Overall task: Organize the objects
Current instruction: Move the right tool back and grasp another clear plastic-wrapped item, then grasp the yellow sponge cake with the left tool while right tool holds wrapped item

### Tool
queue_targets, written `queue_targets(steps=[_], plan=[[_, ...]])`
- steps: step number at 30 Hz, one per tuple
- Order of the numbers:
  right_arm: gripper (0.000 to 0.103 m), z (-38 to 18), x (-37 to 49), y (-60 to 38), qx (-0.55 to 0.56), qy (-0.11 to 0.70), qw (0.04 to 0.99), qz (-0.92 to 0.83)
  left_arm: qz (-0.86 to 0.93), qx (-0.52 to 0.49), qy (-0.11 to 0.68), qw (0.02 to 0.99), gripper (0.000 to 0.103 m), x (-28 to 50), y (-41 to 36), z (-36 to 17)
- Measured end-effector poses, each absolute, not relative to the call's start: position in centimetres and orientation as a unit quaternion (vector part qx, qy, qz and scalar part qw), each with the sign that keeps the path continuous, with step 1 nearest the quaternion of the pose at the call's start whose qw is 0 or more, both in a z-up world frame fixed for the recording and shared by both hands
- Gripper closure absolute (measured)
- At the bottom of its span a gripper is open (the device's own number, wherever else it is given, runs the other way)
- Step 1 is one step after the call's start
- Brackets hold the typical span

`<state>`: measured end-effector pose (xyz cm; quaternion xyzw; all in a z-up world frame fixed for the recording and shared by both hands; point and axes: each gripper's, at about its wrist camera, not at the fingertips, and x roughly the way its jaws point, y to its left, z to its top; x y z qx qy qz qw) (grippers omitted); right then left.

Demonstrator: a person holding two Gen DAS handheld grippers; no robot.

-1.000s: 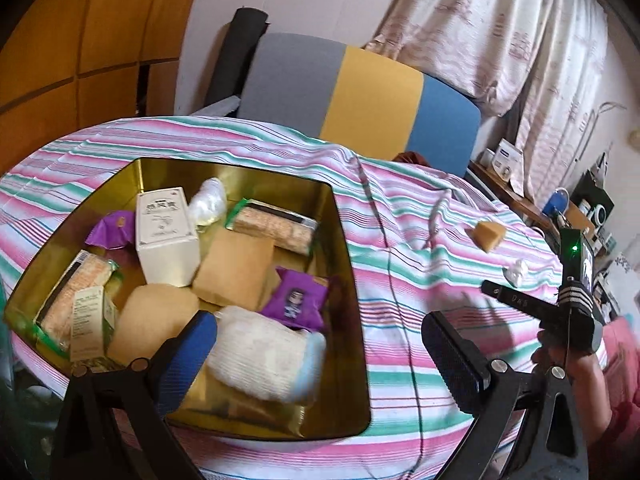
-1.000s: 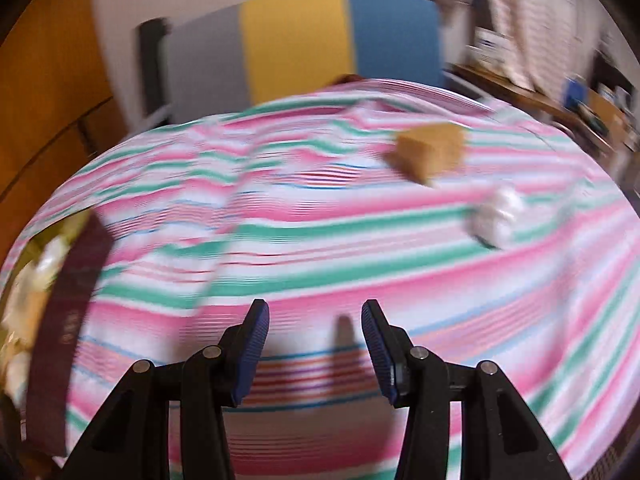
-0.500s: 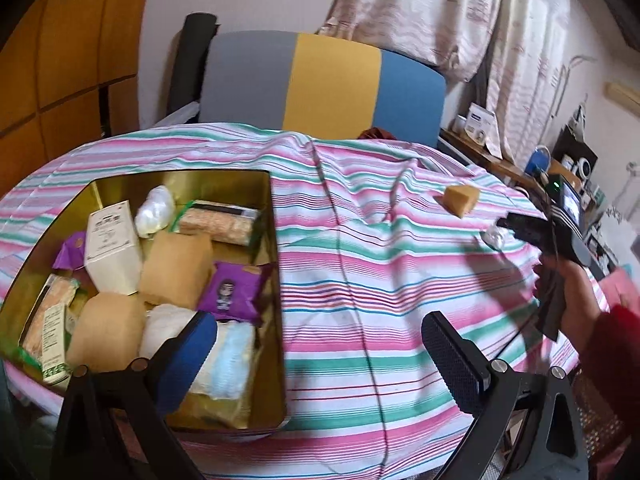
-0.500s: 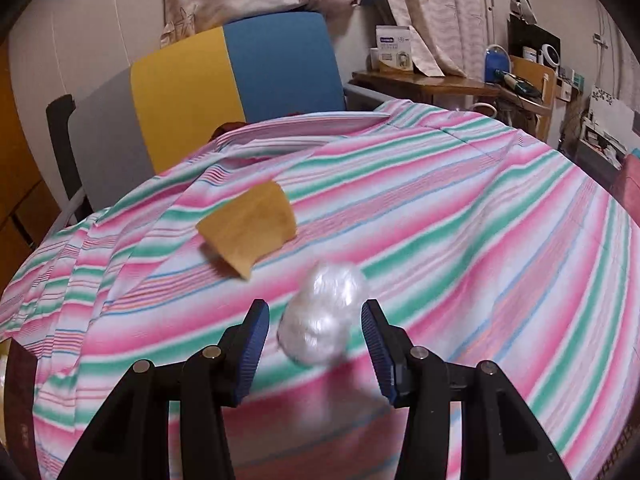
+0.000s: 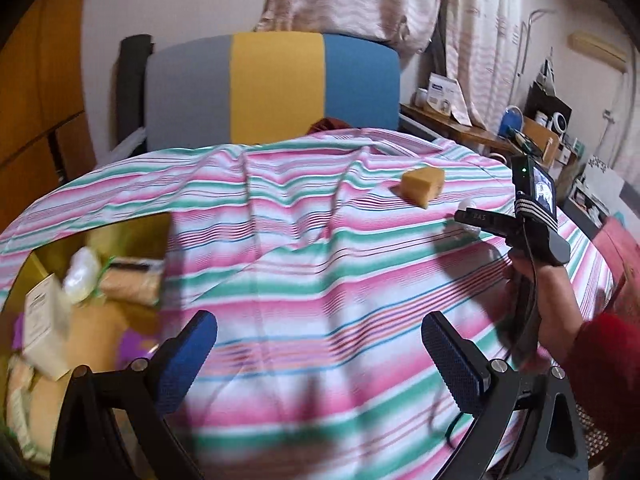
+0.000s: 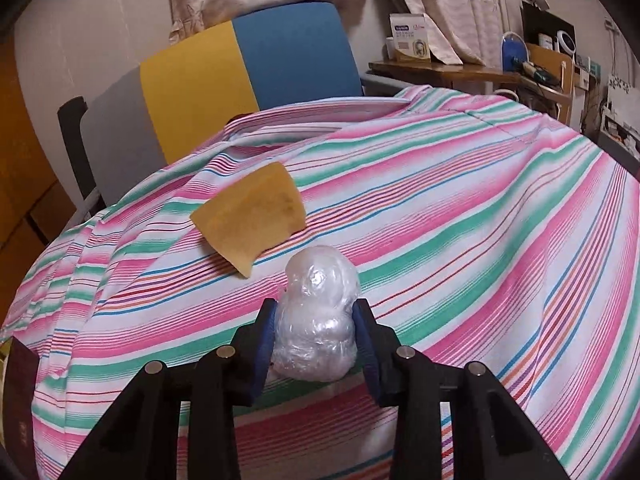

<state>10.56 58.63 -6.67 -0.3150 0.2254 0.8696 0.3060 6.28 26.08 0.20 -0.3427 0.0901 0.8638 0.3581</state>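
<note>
1. Since a second ago the right tool (image 6: 316, 338) has gone from bare striped cloth over to the clear-wrapped bundle (image 6: 318, 316), and its jaws have just been closing, so both pads now press the bundle's sides.
2. The bundle sits on the counter (image 6: 460, 208), with the tan block (image 6: 250, 216) just beside it at about 11 o'clock.
3. The gold tin (image 5: 132, 228) has slid from the middle of the left view out to 9 o'clock.
4. In the tin I can make out a white box (image 5: 42, 320), a small clear-wrapped lump (image 5: 82, 274), a wrapped snack bar (image 5: 128, 284), something purple and tan pieces, all blurry.
5. The left tool (image 5: 320, 344) is wide open over the cloth with nothing in it.
</note>
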Motion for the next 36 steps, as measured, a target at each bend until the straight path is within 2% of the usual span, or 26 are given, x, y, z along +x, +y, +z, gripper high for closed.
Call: queue_targets(steps=[10,15,22,30,35,36], plan=[[0.065,-6.1,12.4,58.8,-0.275,0.229,0.369,0.857,0.844,-0.341,0.157,0.384,0.000,1.4,37.0,-0.1],[0.065,-6.3,12.4,59.3,-0.272,0.237,0.374,0.855,0.819,-0.357,0.149,0.424,0.000,-1.9,43.1,-0.5],[0.065,-6.8,13.1,60.0,-0.259,0.265,0.368,0.853,0.819,-0.317,0.202,0.433,0.000,-3.2,50.0,-2.4],[0.065,-7.2,13.7,60.3,-0.249,0.280,0.373,0.849,0.804,-0.329,0.201,0.452,0.000,-4.9,56.3,-3.2],[0.065,-7.3,13.7,60.4,-0.248,0.280,0.374,0.849,0.798,-0.352,0.176,0.456,0.001,-6.2,58.4,-4.1],[0.065,-7.3,13.7,60.4,-0.248,0.282,0.373,0.848,0.797,-0.353,0.176,0.458,0.008,-6.2,58.5,-4.4]])
